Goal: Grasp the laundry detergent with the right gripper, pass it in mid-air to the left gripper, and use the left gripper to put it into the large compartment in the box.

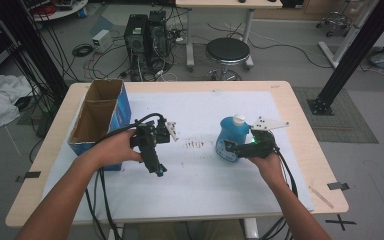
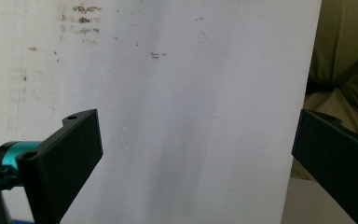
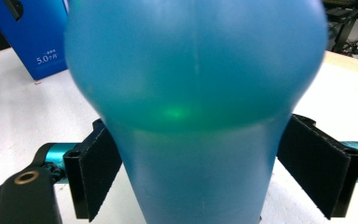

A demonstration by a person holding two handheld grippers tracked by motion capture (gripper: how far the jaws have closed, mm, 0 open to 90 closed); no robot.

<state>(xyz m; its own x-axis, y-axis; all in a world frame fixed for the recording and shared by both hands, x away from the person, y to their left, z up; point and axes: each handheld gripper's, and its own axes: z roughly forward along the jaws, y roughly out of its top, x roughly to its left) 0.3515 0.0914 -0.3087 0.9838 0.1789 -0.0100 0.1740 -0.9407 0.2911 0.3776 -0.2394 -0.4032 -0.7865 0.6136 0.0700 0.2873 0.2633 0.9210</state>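
A blue plastic bottle with a white cap stands upright on the white sheet, right of the middle. My right gripper reaches it from the near right, level with its lower body. In the right gripper view the bottle sits between the two black pads, and both pads touch its narrow waist. My left gripper hangs over the sheet left of the middle, pointing down. Its jaws stand wide apart in the left gripper view, with bare sheet between them.
An open blue cardboard box stands at the table's left side, beside my left hand, and is seen as the box behind the bottle. Dark stains mark the sheet's middle. The wooden table edge runs just right of the sheet.
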